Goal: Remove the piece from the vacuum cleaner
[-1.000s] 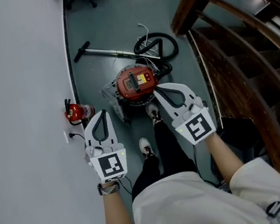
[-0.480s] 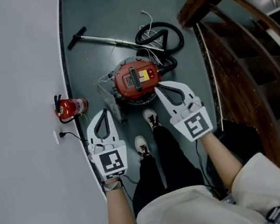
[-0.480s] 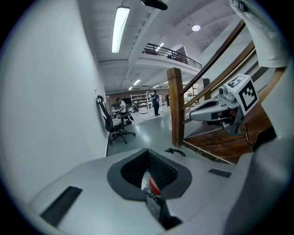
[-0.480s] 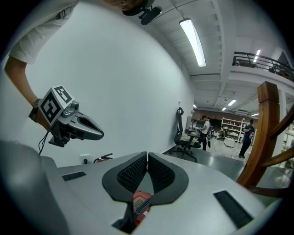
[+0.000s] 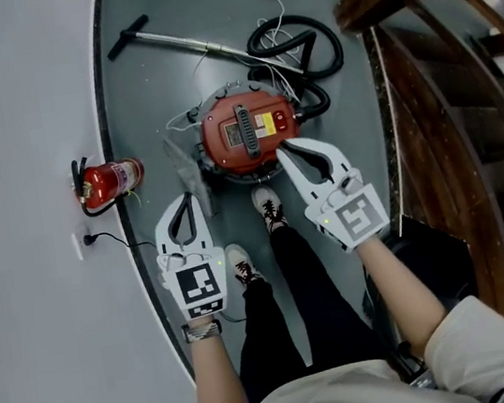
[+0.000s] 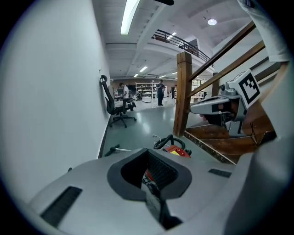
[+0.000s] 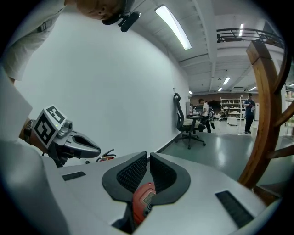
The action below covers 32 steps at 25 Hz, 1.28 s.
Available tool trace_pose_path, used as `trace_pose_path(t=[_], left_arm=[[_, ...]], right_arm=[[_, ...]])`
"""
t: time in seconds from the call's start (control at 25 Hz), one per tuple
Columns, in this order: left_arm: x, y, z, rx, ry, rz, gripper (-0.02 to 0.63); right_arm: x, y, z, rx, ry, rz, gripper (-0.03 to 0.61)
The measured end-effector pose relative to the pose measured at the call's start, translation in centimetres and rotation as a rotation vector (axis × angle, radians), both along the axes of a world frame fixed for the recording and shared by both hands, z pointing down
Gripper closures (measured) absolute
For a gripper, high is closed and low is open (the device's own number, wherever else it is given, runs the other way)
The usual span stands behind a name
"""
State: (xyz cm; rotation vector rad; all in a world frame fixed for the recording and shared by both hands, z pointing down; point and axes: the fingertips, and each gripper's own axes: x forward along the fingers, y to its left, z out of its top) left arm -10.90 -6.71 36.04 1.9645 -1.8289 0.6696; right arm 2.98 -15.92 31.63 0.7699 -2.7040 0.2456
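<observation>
A red round vacuum cleaner point(image 5: 247, 134) stands on the grey floor, its black hose point(image 5: 300, 44) coiled behind it and its metal wand point(image 5: 178, 44) lying beyond. A clear plastic part point(image 5: 186, 170) sticks out at its left side. My left gripper point(image 5: 186, 200) hovers shut just left of the vacuum, holding nothing. My right gripper point(image 5: 284, 148) is shut and empty, its tip over the vacuum's near right edge. In the right gripper view the red body point(image 7: 144, 200) shows below the closed jaws. In the left gripper view the vacuum point(image 6: 177, 150) lies ahead.
A white wall point(image 5: 22, 185) runs along the left with a red fire extinguisher point(image 5: 107, 181) and a plugged socket point(image 5: 78, 243) at its foot. A wooden staircase and rail point(image 5: 431, 72) close off the right. The person's feet point(image 5: 270, 208) stand right before the vacuum.
Both grippers have come down closer to the vacuum, staying shut. The right tip now overlaps the vacuum's near edge; the left has sunk beside the clear part.
</observation>
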Motion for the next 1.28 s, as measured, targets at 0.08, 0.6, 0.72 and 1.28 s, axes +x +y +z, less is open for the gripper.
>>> trace_pose_path(t=[0.08, 0.6, 0.72, 1.28], left_arm=[[0.0, -0.3, 2.1, -0.016, 0.025, -0.005, 0.612], [0.3, -1.8, 11.2, -0.069, 0.082, 0.007, 0.558], [-0.2, -1.8, 12.9, -0.077, 0.084, -0.003, 0.555], [-0.5, -1.1, 18.0, -0.152, 0.096, 0.009, 0.492]], right_arm=[[-0.4, -0.8, 1.9, -0.007, -0.004, 0.010, 0.548], [-1.3, -3.1, 12.9, -0.154, -0.026, 0.030, 0.546], [-1.3, -3.3, 15.4, -0.209, -0.046, 0.054, 0.546], [-1.2, -3.5, 22.5, -0.341, 0.044, 0.018, 0.398]])
